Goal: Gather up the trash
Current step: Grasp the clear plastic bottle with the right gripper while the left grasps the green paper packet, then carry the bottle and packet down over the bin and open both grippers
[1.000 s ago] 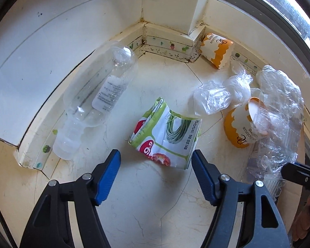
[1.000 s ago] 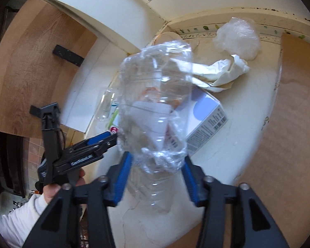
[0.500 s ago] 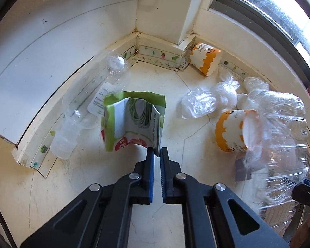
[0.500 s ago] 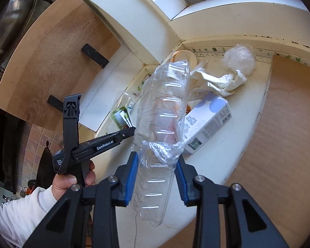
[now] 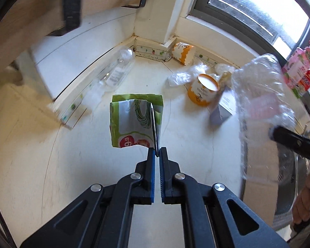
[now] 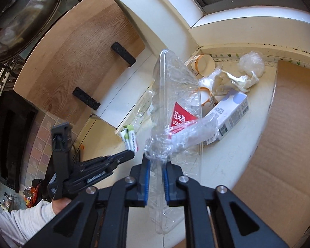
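Note:
My left gripper (image 5: 157, 155) is shut on a green and white food wrapper (image 5: 134, 119) and holds it above the pale counter. The wrapper also shows in the right wrist view (image 6: 130, 137). My right gripper (image 6: 156, 165) is shut on a crushed clear plastic tray with a red label (image 6: 175, 111), held upright above the counter; it shows at the right of the left wrist view (image 5: 260, 107). On the counter lie a clear bottle (image 5: 115, 72), two orange paper cups (image 5: 202, 91) (image 5: 183, 52), clear plastic bags (image 5: 184, 75), a white carton (image 6: 231, 115) and crumpled paper (image 6: 235, 80).
A wooden board (image 6: 72, 57) leans on the wall at the left. Brown cardboard (image 6: 289, 134) lies along the counter's right side. A window (image 5: 254, 10) runs behind the corner. A metal pot lid (image 6: 24, 14) is at the upper left.
My left gripper shut on the wrapper and lifted it off the counter. My right gripper closed tighter on the clear tray and raised it, turning it edge-on.

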`<act>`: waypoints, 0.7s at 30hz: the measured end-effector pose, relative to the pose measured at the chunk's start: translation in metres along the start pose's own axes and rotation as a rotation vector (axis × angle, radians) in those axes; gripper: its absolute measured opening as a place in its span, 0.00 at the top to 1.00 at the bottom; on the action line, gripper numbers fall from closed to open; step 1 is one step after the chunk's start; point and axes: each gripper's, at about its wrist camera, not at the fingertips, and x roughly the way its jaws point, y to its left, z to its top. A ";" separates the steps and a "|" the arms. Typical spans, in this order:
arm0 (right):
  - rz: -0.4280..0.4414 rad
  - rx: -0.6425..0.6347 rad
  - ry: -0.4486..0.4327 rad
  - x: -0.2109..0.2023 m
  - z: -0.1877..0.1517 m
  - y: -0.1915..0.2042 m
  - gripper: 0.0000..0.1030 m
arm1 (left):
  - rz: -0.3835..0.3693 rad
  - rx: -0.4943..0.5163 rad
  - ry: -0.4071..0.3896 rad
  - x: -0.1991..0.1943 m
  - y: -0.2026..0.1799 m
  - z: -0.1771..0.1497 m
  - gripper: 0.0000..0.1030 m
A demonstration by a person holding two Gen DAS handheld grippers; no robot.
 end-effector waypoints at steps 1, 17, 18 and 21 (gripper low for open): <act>0.002 0.000 0.001 -0.002 -0.002 0.003 0.90 | -0.014 -0.004 0.001 -0.011 0.002 -0.009 0.98; 0.042 -0.049 0.004 -0.033 -0.131 0.145 0.89 | -0.179 0.175 -0.020 -0.168 0.022 -0.162 0.98; 0.034 -0.053 0.014 -0.031 -0.148 0.157 0.89 | -0.181 0.191 -0.019 -0.176 0.026 -0.176 0.98; 0.020 -0.070 0.049 -0.025 -0.191 0.184 0.89 | -0.192 0.217 0.000 -0.191 0.043 -0.215 0.98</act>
